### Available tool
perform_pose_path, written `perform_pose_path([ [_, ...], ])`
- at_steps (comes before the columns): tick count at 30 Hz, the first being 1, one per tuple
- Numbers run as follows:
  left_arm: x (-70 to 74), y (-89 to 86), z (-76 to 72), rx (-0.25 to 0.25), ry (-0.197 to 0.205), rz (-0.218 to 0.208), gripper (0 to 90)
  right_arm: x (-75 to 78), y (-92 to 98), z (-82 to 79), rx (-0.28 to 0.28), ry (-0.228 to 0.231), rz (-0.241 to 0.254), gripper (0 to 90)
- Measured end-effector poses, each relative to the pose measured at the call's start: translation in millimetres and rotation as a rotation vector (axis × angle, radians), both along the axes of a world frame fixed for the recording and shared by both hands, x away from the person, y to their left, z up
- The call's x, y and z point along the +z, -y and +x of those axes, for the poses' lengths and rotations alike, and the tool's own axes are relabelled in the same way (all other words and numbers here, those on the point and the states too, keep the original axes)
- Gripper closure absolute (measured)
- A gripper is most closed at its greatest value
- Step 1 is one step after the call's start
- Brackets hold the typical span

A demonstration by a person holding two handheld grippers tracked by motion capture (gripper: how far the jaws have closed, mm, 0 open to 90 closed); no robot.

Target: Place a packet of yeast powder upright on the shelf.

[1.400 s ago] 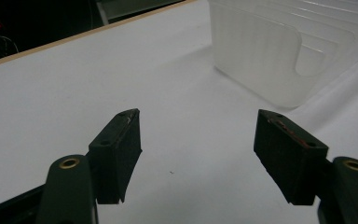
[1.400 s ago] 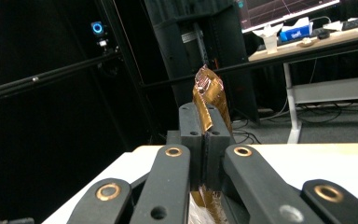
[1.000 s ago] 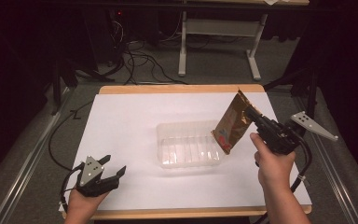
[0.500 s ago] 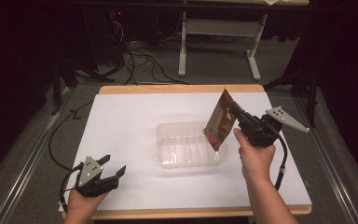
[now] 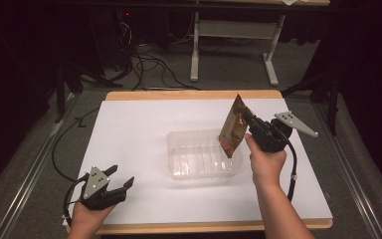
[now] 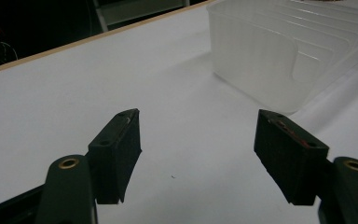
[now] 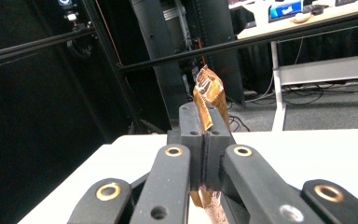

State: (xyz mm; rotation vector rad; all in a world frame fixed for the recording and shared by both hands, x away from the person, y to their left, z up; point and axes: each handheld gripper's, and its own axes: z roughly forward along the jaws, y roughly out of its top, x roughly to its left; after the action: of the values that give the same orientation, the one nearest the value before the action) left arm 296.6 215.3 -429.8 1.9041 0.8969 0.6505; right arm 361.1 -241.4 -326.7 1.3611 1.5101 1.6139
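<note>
A brown-gold foil snack packet [image 5: 232, 127] hangs upright above the right end of a clear plastic tray [image 5: 199, 158] in the middle of the white table. My right gripper [image 5: 246, 115] is shut on the packet's upper edge; in the right gripper view the crinkled foil [image 7: 208, 95] sticks up from between the closed jaws. My left gripper [image 5: 122, 178] rests near the table's front left corner, open and with nothing in it. In the left gripper view its gripper [image 6: 198, 135] points at bare table, with the tray [image 6: 279, 51] at the upper right.
The white sheet [image 5: 139, 134] covers a wood-edged table [image 5: 189, 94]. Behind it stand a white desk frame [image 5: 229, 45] and loose cables [image 5: 144, 64] on the floor. Metal rails [image 5: 25, 179] run along both sides. A cable [image 5: 292, 164] trails from the right gripper.
My right gripper has carried the packet leftwards, from beside the tray's right edge to above its right end. The left gripper has stayed put.
</note>
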Motion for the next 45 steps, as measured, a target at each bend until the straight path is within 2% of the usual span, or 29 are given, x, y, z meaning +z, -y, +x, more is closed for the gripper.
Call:
perform_pose_path([
  [6, 0.2, 0.0, -0.7, -0.001, 0.002, -0.003, 32.3, -3.6, -6.6, 2.4, -0.001, -0.012, -0.011, 90.0],
  [17, -0.1, -0.4, 0.1, -0.001, -0.002, -0.005, 32.3, -6.2, -17.4, 6.0, 0.016, -0.022, 0.013, 90.0],
  [25, -0.2, -0.7, 0.1, -0.001, -0.004, -0.006, 32.3, -7.8, -29.6, 7.2, 0.038, -0.026, 0.003, 90.0],
  [31, 0.1, -1.4, -0.2, 0.0, -0.003, -0.008, 32.3, -14.5, -36.6, 9.3, 0.048, -0.049, -0.003, 90.0],
  [45, -0.3, -1.0, 0.2, 0.0, -0.005, -0.008, 32.3, -31.5, -31.8, 4.6, 0.05, -0.074, -0.016, 90.0],
])
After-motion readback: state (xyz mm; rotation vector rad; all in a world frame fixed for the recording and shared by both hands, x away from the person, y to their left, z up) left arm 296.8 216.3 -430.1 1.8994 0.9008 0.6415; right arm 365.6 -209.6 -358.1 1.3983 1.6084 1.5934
